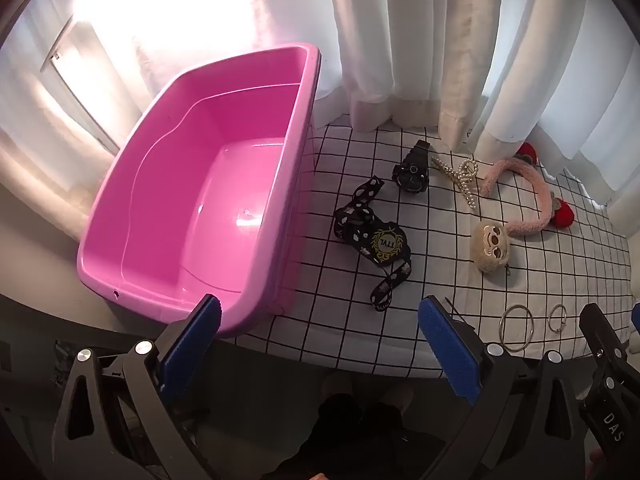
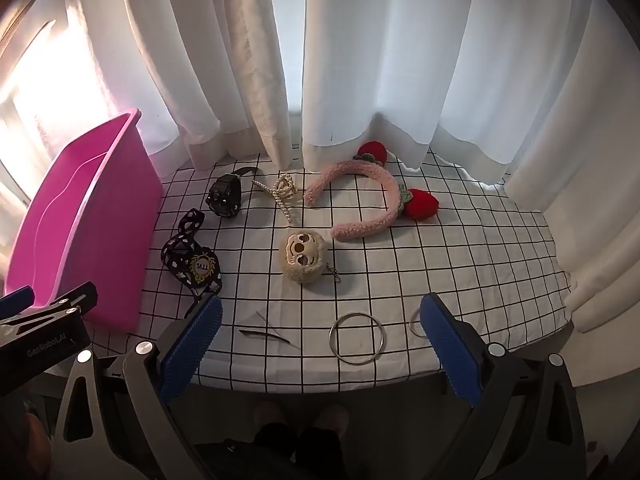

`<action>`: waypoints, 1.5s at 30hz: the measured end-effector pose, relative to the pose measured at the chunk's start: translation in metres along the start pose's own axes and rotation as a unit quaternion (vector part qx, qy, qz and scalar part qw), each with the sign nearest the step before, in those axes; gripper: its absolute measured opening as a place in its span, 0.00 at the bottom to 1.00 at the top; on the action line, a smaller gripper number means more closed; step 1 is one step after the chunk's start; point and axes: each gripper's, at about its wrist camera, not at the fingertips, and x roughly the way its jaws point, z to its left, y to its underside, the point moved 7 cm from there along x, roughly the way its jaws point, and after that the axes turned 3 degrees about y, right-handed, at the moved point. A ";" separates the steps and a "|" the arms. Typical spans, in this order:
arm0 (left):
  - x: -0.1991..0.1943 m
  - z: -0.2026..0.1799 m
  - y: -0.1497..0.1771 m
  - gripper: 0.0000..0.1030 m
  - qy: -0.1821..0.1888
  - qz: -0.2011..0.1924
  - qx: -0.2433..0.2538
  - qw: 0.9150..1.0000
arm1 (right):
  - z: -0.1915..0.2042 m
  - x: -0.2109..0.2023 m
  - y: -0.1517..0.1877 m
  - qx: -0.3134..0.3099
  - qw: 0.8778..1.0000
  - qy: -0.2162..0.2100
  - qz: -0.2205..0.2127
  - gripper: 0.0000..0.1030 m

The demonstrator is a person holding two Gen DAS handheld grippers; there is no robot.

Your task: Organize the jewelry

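Note:
An empty pink tub (image 1: 192,200) stands at the table's left; it also shows in the right wrist view (image 2: 80,216). On the checked cloth lie a black lanyard with a badge (image 1: 376,240) (image 2: 192,260), a black watch (image 1: 410,170) (image 2: 225,196), a pearl hair claw (image 1: 460,178) (image 2: 282,194), a pink fuzzy headband with red strawberries (image 1: 532,200) (image 2: 372,200), a plush sloth keychain (image 1: 491,246) (image 2: 306,256), a large silver ring (image 1: 516,328) (image 2: 358,338), a small ring (image 1: 557,318) (image 2: 416,322) and a thin hairpin (image 2: 266,334). My left gripper (image 1: 320,344) and right gripper (image 2: 320,344) are open and empty at the front edge.
White curtains (image 2: 320,60) hang behind the table and touch its far edge. Bright window light glares at the left (image 1: 160,8). The table's front edge (image 2: 320,388) runs just beyond my fingertips. The other gripper shows at each view's side (image 1: 608,360) (image 2: 44,328).

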 end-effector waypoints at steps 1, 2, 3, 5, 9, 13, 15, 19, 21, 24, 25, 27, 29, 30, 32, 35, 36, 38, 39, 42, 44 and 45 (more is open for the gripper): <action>0.000 -0.001 0.000 0.94 0.001 -0.001 0.000 1.000 | 0.000 0.000 0.000 0.000 1.000 0.000 -0.001 0.92; 0.001 0.002 0.000 0.94 0.014 0.005 -0.006 1.000 | 0.000 0.000 0.000 0.000 1.000 0.000 -0.001 0.92; 0.001 0.002 0.000 0.94 0.013 0.006 -0.005 1.000 | 0.000 0.000 0.000 0.000 1.000 -0.001 -0.001 0.92; -0.001 0.003 0.004 0.94 0.011 0.005 -0.005 1.000 | 0.000 0.000 0.000 0.000 1.000 -0.001 0.000 0.92; 0.000 0.003 0.005 0.94 0.009 0.006 -0.004 1.000 | 0.001 -0.001 0.000 0.001 1.000 -0.003 -0.001 0.92; -0.002 0.005 0.007 0.94 0.008 0.005 -0.004 1.000 | 0.000 -0.001 0.001 0.001 1.000 -0.003 -0.001 0.92; -0.003 0.007 0.008 0.94 0.008 0.005 -0.005 1.000 | 0.002 -0.004 -0.002 0.001 1.000 -0.003 -0.001 0.92; 0.000 0.003 0.005 0.94 0.007 0.005 -0.004 1.000 | 0.001 -0.003 -0.003 0.001 1.000 -0.003 -0.001 0.92; 0.001 0.003 0.004 0.94 0.007 0.006 -0.004 1.000 | 0.002 -0.002 -0.005 0.000 1.000 -0.003 0.000 0.92; 0.003 0.003 0.000 0.94 0.009 0.008 -0.002 1.000 | 0.003 -0.003 -0.003 0.002 1.000 -0.003 -0.001 0.92; 0.003 0.004 0.000 0.94 0.008 0.008 -0.002 1.000 | 0.003 -0.003 -0.004 0.002 1.000 -0.004 -0.001 0.92; 0.003 0.004 -0.001 0.94 0.008 0.007 -0.002 1.000 | 0.003 -0.003 -0.003 0.001 1.000 -0.003 -0.001 0.92; 0.002 0.004 0.000 0.94 0.009 0.007 -0.002 1.000 | 0.003 -0.003 -0.003 0.002 1.000 -0.004 -0.001 0.92; 0.002 0.004 0.000 0.94 0.009 0.006 -0.002 1.000 | 0.003 -0.003 -0.003 0.002 1.000 -0.004 -0.002 0.92; 0.001 0.005 0.000 0.94 0.009 0.006 -0.002 1.000 | 0.002 -0.003 -0.003 0.002 1.000 -0.004 -0.002 0.92; 0.000 0.006 -0.001 0.94 0.010 0.005 -0.001 1.000 | 0.003 -0.004 -0.003 0.003 1.000 -0.003 -0.002 0.92; 0.000 0.006 -0.001 0.94 0.010 0.005 -0.001 1.000 | 0.003 -0.004 -0.003 0.003 1.000 -0.003 -0.002 0.92; 0.001 0.005 0.000 0.94 0.010 0.005 -0.002 1.000 | 0.003 -0.004 -0.004 0.003 1.000 -0.003 -0.002 0.92; 0.001 0.005 0.000 0.94 0.010 0.005 -0.002 1.000 | 0.003 -0.004 -0.004 0.003 1.000 -0.003 -0.002 0.92; 0.001 0.006 -0.001 0.94 0.010 0.004 -0.002 1.000 | 0.003 -0.004 -0.004 0.002 1.000 -0.003 -0.003 0.92; 0.001 0.004 0.000 0.94 0.010 0.004 -0.002 1.000 | 0.003 -0.005 -0.005 0.003 1.000 -0.003 -0.003 0.92; 0.001 0.004 0.000 0.94 0.009 0.004 -0.002 1.000 | 0.003 -0.005 -0.005 0.004 1.000 -0.002 -0.004 0.92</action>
